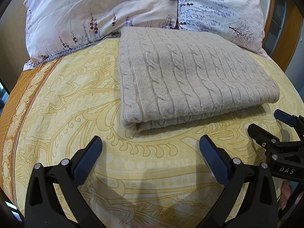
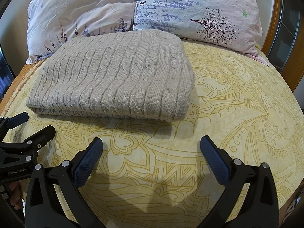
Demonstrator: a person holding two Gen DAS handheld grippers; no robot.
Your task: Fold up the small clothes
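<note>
We hold our left black two-finger gripper with blue textured pads (image 1: 150,142) low and level, its fingers spread wide with nothing between them; the same tool shows at the lower left of the right wrist view, seen side-on with its jaws apart; our right black two-finger gripper with blue textured pads (image 2: 151,142) sits alongside it, fingers likewise spread wide and empty; it appears at the right edge of the left wrist view, jaws parted; a bit of a hand (image 1: 286,191) shows behind it.
</note>
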